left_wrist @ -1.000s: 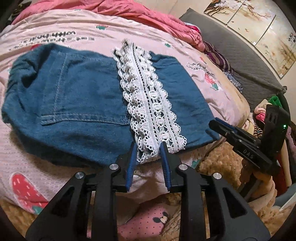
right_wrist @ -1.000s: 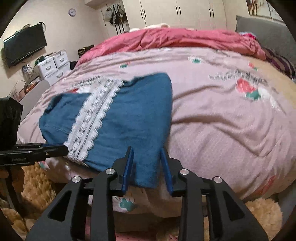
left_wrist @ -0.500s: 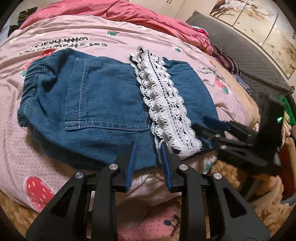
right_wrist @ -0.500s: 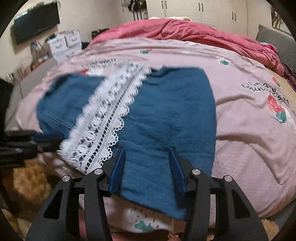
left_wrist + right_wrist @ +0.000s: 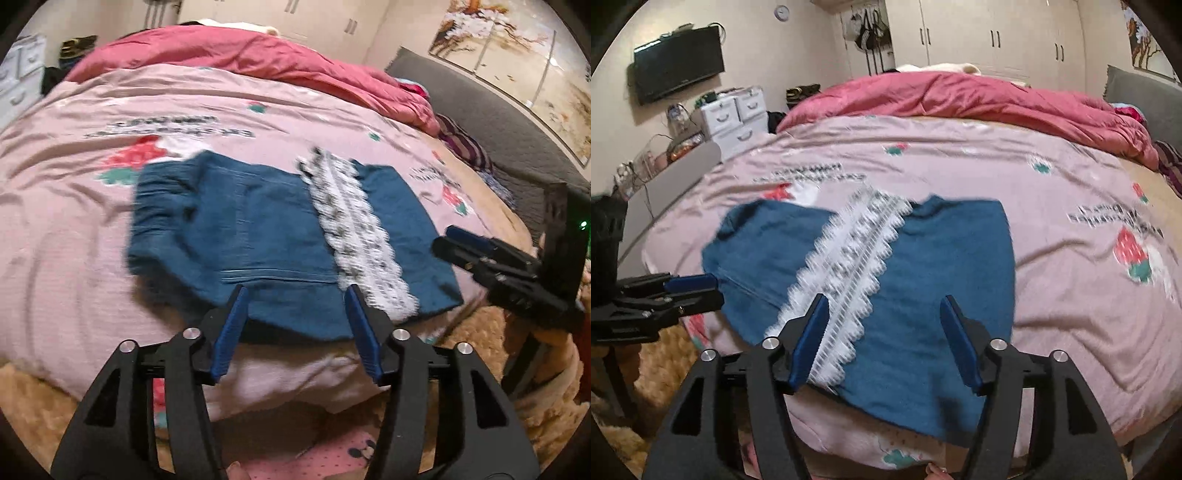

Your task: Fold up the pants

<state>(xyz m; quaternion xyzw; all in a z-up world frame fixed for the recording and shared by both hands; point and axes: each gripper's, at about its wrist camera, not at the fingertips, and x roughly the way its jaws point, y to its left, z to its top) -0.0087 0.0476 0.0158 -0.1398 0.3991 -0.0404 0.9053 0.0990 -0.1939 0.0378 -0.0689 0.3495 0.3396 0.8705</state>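
Observation:
The blue denim pants (image 5: 258,229) lie folded flat on the pink bed sheet (image 5: 74,221), with a white lace trim (image 5: 354,225) running across them. They also show in the right wrist view (image 5: 942,266), with the lace trim (image 5: 849,273) left of centre. My left gripper (image 5: 295,295) is open and empty, just above the near edge of the pants. My right gripper (image 5: 882,306) is open and empty over the near part of the pants. Each gripper shows in the other's view, the right gripper (image 5: 454,243) and the left gripper (image 5: 701,290).
A red quilt (image 5: 960,99) is heaped at the far side of the bed. A grey headboard (image 5: 498,122) stands to the right. White drawers (image 5: 735,118) and a wall TV (image 5: 677,62) are at the far left. A fluffy tan rug (image 5: 480,332) lies below the bed edge.
Both grippers have opened wide and pulled back from the bed edge. The pants lie as before.

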